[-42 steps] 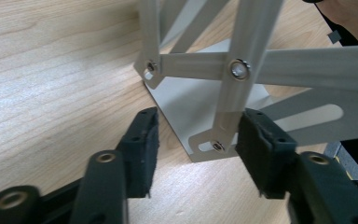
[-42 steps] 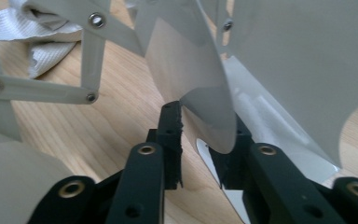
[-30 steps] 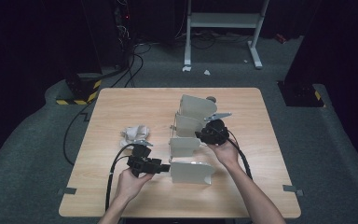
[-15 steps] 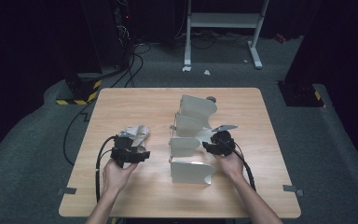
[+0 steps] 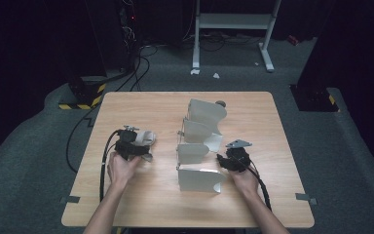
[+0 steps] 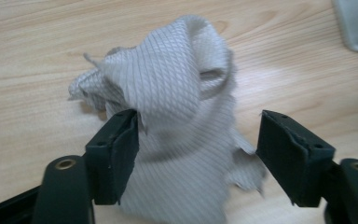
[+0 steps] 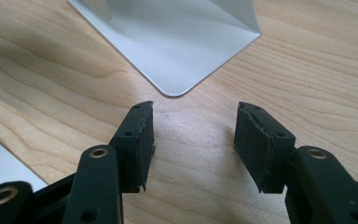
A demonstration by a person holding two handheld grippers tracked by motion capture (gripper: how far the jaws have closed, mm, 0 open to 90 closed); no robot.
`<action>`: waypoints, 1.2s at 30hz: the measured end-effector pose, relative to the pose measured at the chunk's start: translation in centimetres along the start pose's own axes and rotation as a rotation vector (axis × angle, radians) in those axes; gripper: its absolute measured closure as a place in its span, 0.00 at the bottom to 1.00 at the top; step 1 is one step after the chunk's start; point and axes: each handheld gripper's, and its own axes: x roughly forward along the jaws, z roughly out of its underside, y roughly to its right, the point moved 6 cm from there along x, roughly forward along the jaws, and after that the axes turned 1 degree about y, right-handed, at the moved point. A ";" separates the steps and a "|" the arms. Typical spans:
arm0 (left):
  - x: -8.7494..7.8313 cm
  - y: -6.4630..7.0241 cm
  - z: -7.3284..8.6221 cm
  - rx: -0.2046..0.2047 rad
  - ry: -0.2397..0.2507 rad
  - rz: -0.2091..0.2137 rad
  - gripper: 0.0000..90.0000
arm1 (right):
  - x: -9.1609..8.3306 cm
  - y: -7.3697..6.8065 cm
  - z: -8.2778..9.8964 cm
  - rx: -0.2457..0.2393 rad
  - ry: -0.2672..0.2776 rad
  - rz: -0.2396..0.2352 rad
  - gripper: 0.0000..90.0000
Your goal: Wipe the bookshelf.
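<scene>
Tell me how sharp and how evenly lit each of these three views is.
High view: the wooden table is brightly lit while the floor and background fall into darkness, and detail is soft. Left gripper view: the grey cloth is fairly sharp, its near edge and the jaws slightly blurred. Right gripper view: wood grain is crisp, with pale glare on the white sheet.

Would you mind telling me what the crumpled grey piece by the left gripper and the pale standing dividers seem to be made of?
The crumpled grey piece looks like woven fabric: a fine diagonal rib pattern, soft folds and frayed edges. The dividers look like thin sheet metal or stiff plastic with a smooth matt pale-grey finish; a bent base with a rounded corner lies flat on the table. Which of the two, I cannot tell.
</scene>
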 end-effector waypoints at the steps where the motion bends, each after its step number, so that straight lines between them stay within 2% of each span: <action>1: 0.6 0.0 -0.1 0.001 -0.020 -0.010 0.32 | 0.0 0.1 0.1 -0.005 0.015 -0.002 0.53; 5: 3.0 -0.2 0.3 0.032 -0.128 -0.047 0.35 | 0.1 0.1 0.1 -0.005 0.021 -0.001 0.51; 7: 3.3 0.0 0.1 0.023 -0.111 -0.026 0.41 | 0.1 0.1 0.0 -0.005 0.020 -0.002 0.50; 9: 3.2 0.4 0.0 0.047 -0.099 -0.008 0.56 | 0.2 0.1 0.0 -0.005 0.020 -0.003 0.50; 11: 3.2 1.1 0.0 0.106 -0.092 0.008 0.76 | 0.2 0.1 0.0 -0.005 0.020 -0.002 0.50; 13: 3.1 1.7 0.1 0.157 -0.094 0.004 0.89 | 0.2 0.1 0.0 -0.004 0.020 -0.001 0.49; 14: 2.9 2.0 0.2 0.175 -0.097 0.015 0.92 | 0.2 0.1 0.0 -0.003 0.019 0.000 0.49; 17: 2.2 3.4 1.2 0.233 -0.087 0.070 0.94 | 0.1 0.1 0.1 -0.002 0.019 0.003 0.48; 22: 0.3 5.9 3.6 0.295 -0.062 0.176 0.95 | 0.1 0.1 0.1 -0.001 0.019 0.003 0.48; 24: -0.6 7.1 4.5 0.332 -0.058 0.219 0.95 | 0.1 0.1 0.1 -0.001 0.019 0.003 0.48; 27: -1.6 8.5 5.2 0.380 -0.039 0.263 0.95 | 0.1 0.1 0.1 -0.001 0.019 0.004 0.48; 30: -2.7 10.0 5.3 0.429 -0.010 0.309 0.95 | 0.1 0.1 0.1 0.000 0.018 0.005 0.48; 33: -4.2 11.3 4.6 0.478 0.034 0.348 0.95 | 0.1 0.1 0.1 0.001 0.018 0.006 0.48; 36: -6.2 12.2 3.2 0.496 0.112 0.370 0.94 | 0.1 0.1 0.1 0.002 0.018 0.007 0.48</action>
